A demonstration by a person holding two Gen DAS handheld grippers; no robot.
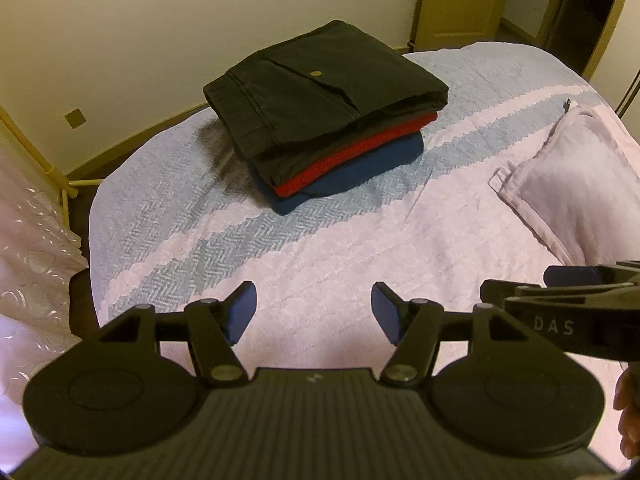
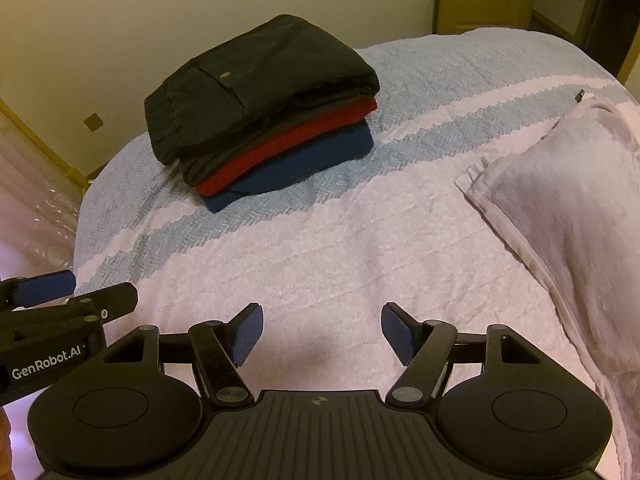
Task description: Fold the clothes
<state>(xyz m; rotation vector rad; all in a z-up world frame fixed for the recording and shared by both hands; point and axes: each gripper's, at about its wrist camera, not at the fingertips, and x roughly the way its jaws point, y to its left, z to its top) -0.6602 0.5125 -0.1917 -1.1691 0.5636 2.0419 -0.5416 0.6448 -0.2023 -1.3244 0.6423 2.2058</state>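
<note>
Bedspread (image 1: 320, 264), pink and pale blue with scalloped bands, covering the bed across both views.

Stack of folded clothes (image 1: 328, 120) on the far left part of the bedspread: black trousers (image 1: 320, 80) with a buttoned pocket on top, a red garment (image 1: 352, 152) beneath, a dark blue garment (image 1: 360, 172) at the bottom. Edges roughly aligned, stack resting flat.

Pink garment (image 2: 568, 208), unfolded, lying on the right side of the bedspread, well apart from the stack; a hemmed corner points toward the middle of the bed.

Left gripper (image 1: 314, 312): jaws spread wide, blue pads empty, hanging over bare pink bedspread, tilted downward.

Right gripper (image 2: 322, 334): jaws likewise spread wide, nothing between the pads, over bare bedspread just left of the pink garment.

Both grippers side by side, each showing at the edge of the other's view.

Cream wall (image 1: 160, 20) and wooden door frame (image 1: 456, 0) behind the bed.
</note>
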